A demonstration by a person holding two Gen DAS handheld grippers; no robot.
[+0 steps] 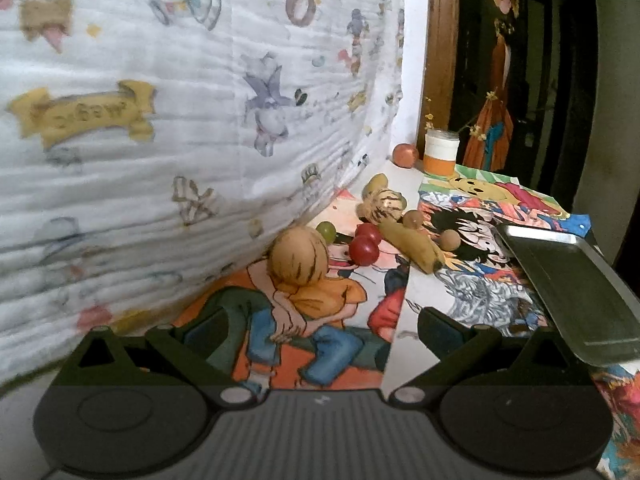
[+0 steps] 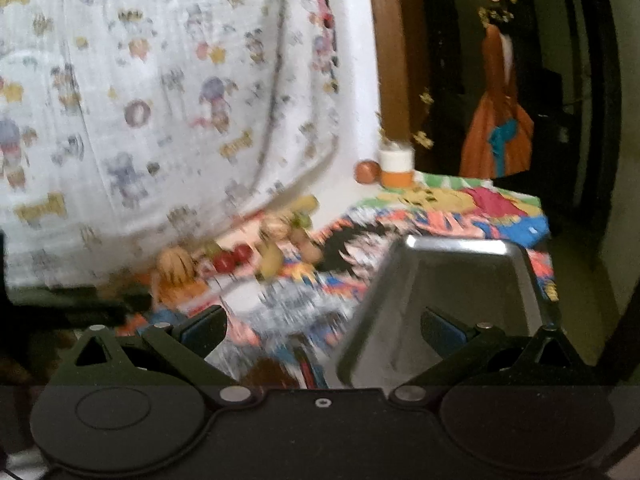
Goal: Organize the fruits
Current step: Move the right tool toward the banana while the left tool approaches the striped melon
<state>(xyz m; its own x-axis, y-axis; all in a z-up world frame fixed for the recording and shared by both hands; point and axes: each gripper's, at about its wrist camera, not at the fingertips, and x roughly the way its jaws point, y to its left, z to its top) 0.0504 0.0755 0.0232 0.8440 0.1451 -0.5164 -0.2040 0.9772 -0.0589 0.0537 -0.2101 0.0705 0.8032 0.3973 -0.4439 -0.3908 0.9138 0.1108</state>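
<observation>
nearest me, at six o'clock of the left wrist view, my left gripper [image 1: 320, 332] stands with its jaws wide apart and nothing between them, hanging over the cartoon-printed cloth [image 1: 320, 344] that covers the table; in the right wrist view my right gripper [image 2: 324, 330] is likewise spread and holds nothing, its right finger [image 2: 444, 330] over the near end of the metal tray [image 2: 460, 280], which looks empty; that view is smeared by motion, so the small things in it are hard to tell apart; in the left wrist view the tray [image 1: 568, 280] runs off toward four o'clock, lying on the cloth; farther out, near the centre, the fruits lie in a loose heap on the cloth, none in the tray: two red fruits [image 1: 365, 245] touching each other, a banana [image 1: 414, 245] just beside them at three o'clock, a green grape [image 1: 327, 230] at their ten o'clock, two small brown round fruits [image 1: 450, 239] beyond the banana, and a second banana [image 1: 376, 185] farther back; beyond the heap, toward one o'clock, an orange-red round fruit [image 1: 405, 155] sits just beside a white and orange jar [image 1: 441, 151]; a printed white sheet [image 1: 180, 100] hangs along the whole left side.
</observation>
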